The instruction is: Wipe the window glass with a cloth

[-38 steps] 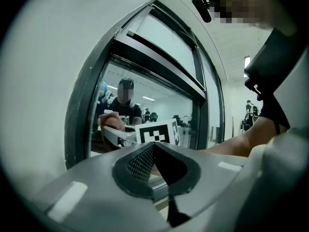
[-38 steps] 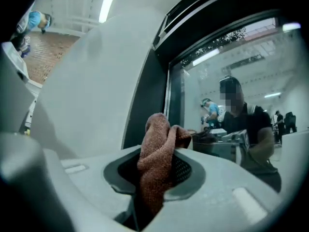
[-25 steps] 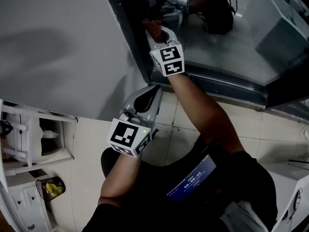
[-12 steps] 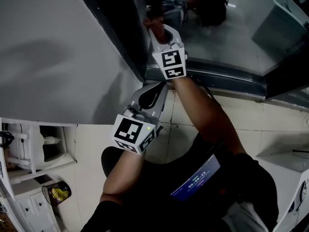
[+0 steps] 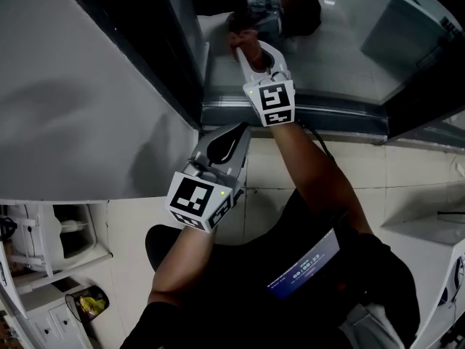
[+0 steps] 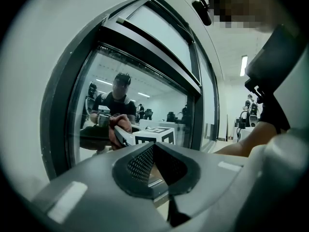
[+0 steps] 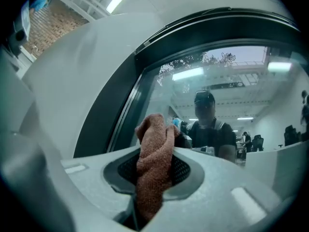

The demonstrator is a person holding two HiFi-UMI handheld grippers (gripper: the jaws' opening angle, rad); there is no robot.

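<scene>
Cloth [image 7: 153, 163], rust-brown and bunched, sits clamped in the right tool [image 5: 243, 43], at top centre of the head view. Its free end stands at the glass [image 5: 327, 42], just beside the dark frame [image 5: 167, 57]. The right arm [image 5: 312, 173] is bare and stretched straight forward, its marker cube [image 5: 272, 102] facing up. The left arm [image 5: 182, 257] is bent and held lower, mid-frame. The left tool [image 6: 154, 149] has its pads closed together on nothing and points at the lower corner of the frame, next to the grey wall [image 5: 73, 107]. A lit screen [image 5: 301, 267] on the person's chest shows digits too small to read with certainty. At lower left a small bin [image 5: 80, 304] holds something yellow.
</scene>
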